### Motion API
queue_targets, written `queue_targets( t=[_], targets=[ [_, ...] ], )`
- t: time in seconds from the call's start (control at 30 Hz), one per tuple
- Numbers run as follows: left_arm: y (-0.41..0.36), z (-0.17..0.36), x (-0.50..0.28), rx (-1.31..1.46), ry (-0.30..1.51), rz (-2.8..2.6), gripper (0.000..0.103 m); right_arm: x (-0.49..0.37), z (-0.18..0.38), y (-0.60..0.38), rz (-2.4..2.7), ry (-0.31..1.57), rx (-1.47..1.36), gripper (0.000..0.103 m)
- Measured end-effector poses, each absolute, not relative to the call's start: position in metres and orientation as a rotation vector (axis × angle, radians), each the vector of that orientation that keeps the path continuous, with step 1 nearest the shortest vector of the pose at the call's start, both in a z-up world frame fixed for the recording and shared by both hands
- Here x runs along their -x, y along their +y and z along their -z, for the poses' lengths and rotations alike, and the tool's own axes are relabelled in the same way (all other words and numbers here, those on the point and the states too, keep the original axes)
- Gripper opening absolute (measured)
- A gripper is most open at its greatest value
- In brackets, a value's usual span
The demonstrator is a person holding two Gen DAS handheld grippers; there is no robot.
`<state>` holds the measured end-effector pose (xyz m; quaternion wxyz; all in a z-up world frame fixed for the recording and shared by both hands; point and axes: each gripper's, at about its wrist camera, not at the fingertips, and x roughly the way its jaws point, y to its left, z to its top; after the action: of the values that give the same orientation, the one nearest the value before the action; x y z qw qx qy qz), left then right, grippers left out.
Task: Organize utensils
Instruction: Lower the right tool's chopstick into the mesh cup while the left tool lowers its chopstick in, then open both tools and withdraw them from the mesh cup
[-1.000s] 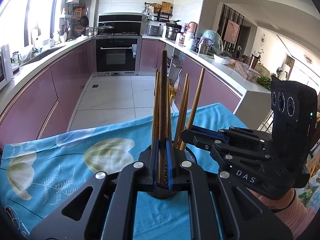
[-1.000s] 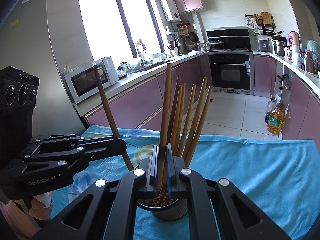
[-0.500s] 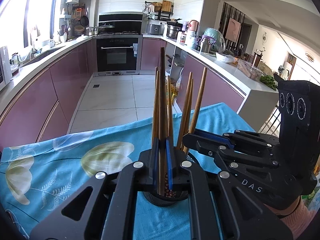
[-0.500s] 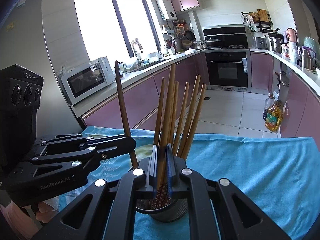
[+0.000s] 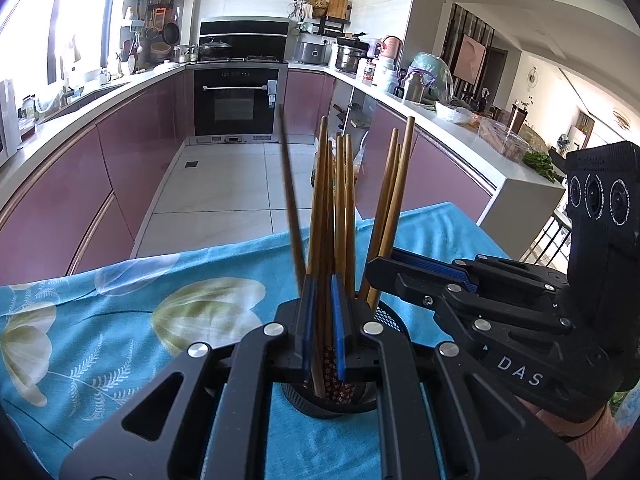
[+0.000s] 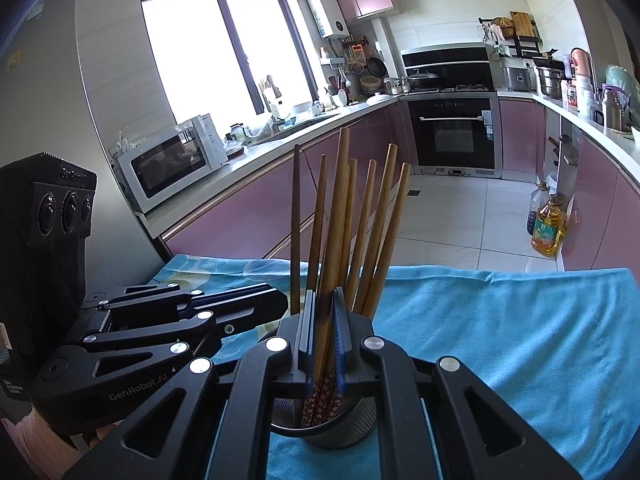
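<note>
between the left gripper (image 5: pixel 323 328) fingers, clenched on a chopstick (image 5: pixel 320 216) standing in the mesh holder (image 6: pixel 340 424) like the right gripper (image 6: pixel 322 344) — both nearly touching above it — a sideways tug could tip it onto the blue cloth (image 6: pixel 500 340).
</note>
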<state>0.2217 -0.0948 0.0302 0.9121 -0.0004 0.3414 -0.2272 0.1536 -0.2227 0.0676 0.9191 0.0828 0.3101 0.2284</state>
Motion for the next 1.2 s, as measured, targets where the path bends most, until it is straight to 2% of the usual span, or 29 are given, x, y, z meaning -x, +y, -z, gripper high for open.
queue_targets(
  t=[0.33, 0.43, 0.53, 0.57, 0.6, 0.73, 0.77, 0.8, 0.83, 0.9, 1.0, 1.2],
  targets=[
    [-0.091, -0.021, -0.22, 0.01, 0.706, 0.476, 0.008, -0.155, -0.066, -0.223, -0.47, 0.64, -0.176, 0.007],
    [-0.089, -0.02, -0.214, 0.007, 0.693, 0.465, 0.016, -0.153, -0.066, -0.224, -0.477, 0.639, -0.183, 0.008],
    [-0.084, -0.02, -0.206, 0.005, 0.673, 0.449, 0.024, -0.147, -0.066, -0.226, -0.481, 0.632, -0.183, 0.017],
    [-0.082, -0.021, -0.201, 0.006, 0.665, 0.44, 0.029, -0.144, -0.066, -0.227, -0.48, 0.628, -0.183, 0.023],
    [-0.08, -0.021, -0.197, 0.004, 0.654, 0.427, 0.037, -0.141, -0.066, -0.228, -0.477, 0.624, -0.185, 0.033],
    [-0.068, -0.023, -0.176, -0.006, 0.59, 0.357, 0.063, -0.124, -0.069, -0.233, -0.452, 0.592, -0.176, 0.056],
    [-0.064, -0.025, -0.17, -0.002, 0.572, 0.339, 0.076, -0.12, -0.069, -0.234, -0.443, 0.583, -0.169, 0.065],
    [-0.058, -0.025, -0.163, 0.005, 0.547, 0.311, 0.084, -0.115, -0.069, -0.234, -0.435, 0.573, -0.159, 0.069],
    [-0.054, -0.025, -0.156, 0.005, 0.526, 0.294, 0.086, -0.11, -0.069, -0.234, -0.427, 0.563, -0.147, 0.072],
    [-0.048, -0.025, -0.143, -0.003, 0.493, 0.256, 0.098, -0.1, -0.069, -0.234, -0.405, 0.54, -0.125, 0.088],
    [-0.039, -0.024, -0.124, -0.003, 0.45, 0.226, 0.098, -0.081, -0.068, -0.23, -0.376, 0.501, -0.08, 0.097],
    [-0.018, -0.025, -0.086, 0.029, 0.373, 0.164, 0.098, -0.057, -0.064, -0.223, -0.323, 0.454, -0.037, 0.096]
  ],
)
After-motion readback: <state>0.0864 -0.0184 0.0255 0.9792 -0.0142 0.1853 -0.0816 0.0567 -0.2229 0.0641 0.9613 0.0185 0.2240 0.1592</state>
